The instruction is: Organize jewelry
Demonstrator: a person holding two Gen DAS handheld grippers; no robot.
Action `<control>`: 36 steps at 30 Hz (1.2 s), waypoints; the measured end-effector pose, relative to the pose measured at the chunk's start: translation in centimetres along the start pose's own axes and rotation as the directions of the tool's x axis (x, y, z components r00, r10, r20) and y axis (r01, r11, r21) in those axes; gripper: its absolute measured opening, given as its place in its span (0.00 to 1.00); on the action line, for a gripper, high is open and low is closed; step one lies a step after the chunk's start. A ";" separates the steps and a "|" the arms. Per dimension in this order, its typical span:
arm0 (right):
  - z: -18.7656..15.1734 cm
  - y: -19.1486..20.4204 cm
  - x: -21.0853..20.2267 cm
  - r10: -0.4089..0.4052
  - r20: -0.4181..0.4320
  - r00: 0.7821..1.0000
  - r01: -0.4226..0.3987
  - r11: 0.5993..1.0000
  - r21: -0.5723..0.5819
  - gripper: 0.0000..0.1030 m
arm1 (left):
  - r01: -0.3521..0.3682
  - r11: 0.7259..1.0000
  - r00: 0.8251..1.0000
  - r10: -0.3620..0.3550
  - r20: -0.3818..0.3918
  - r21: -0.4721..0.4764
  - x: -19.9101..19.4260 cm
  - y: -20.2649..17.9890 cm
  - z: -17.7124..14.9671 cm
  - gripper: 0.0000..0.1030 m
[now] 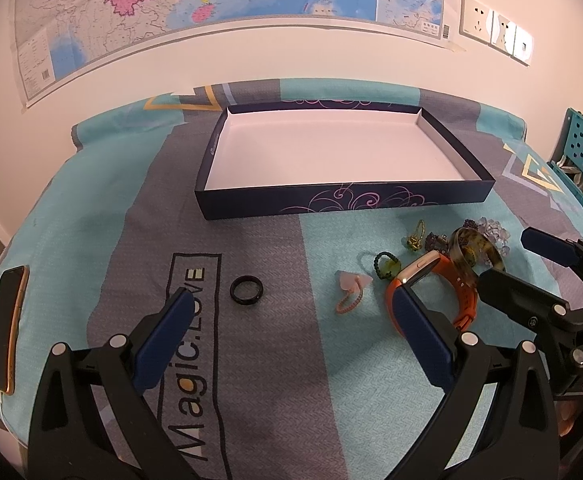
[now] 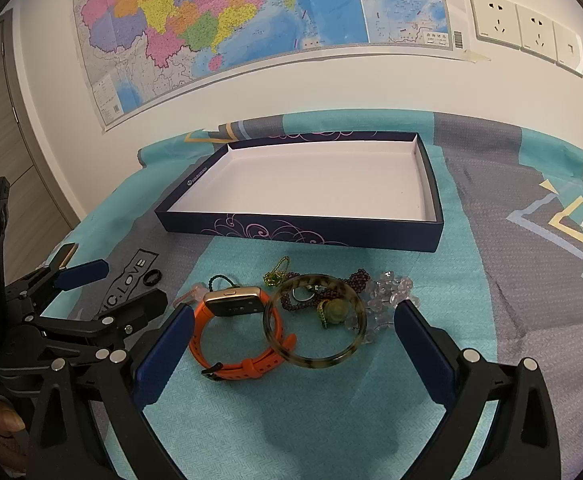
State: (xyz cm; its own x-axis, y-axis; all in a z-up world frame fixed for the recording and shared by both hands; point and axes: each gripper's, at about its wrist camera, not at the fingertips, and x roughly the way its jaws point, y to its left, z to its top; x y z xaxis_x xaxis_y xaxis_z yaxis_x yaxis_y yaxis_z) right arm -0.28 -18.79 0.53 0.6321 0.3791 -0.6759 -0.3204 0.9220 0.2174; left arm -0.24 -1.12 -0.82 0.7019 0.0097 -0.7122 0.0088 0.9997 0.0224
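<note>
Jewelry waiting, tray empty

Sorting looks barely begun: the dark box (image 2: 427,184) ahead of both claws holds nothing. The right claw (image 2: 291,336) hangs spread wide, its blue pads flanking the orange watch (image 2: 247,368) and the mottled bangle (image 2: 311,320) that overlaps it; beads (image 2: 391,292) lie just beyond. The left claw (image 1: 295,316) is likewise spread and empty, the black ring (image 1: 246,288) just ahead between its pads. Next, the right claw likely must drop over the bangle's rim, pinch, lift it clear of the watch, and carry it forward.
</note>
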 end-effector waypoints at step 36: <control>-0.6 -1.8 0.2 0.052 -0.048 0.997 -0.050 0.998 0.045 0.67 | 0.083 0.994 0.996 -0.082 -0.024 0.077 0.3 -1.7 -0.1 0.85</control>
State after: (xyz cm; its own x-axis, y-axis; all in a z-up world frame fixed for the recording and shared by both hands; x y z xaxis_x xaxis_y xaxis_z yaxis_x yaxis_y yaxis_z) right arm 0.03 -20.44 -0.42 0.5796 0.4222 -0.6970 -0.3197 0.9046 0.2821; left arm -0.17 -2.78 -1.14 0.6817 -0.0713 -0.7282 0.1218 0.9924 0.0168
